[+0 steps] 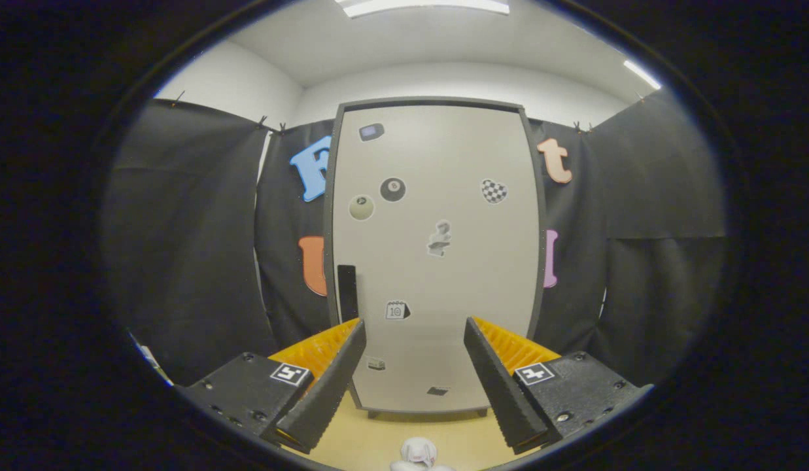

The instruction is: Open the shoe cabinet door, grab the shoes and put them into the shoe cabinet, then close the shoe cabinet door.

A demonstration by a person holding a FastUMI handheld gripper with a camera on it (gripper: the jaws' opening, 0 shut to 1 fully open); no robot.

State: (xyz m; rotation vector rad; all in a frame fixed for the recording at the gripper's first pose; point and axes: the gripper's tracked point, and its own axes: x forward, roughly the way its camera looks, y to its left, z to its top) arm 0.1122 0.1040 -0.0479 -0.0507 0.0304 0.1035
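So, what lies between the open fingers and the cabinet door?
Gripper view: only bare floor and a white shoe separate the fingers from the shut door.

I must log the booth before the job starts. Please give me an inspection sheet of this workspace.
Surface: pale yellow floor, bare ahead of the fingers.
Job's things: tall light grey shoe cabinet with dark frame, door shut; black vertical handle at its left edge; white shoe on the floor between the fingers.
Clutter: small stickers on the door.
Grippers: gripper open, holding nothing, aimed at the cabinet.
Cables: nothing seen.
Surroundings: black cloth walls, white ceiling with strip lights.
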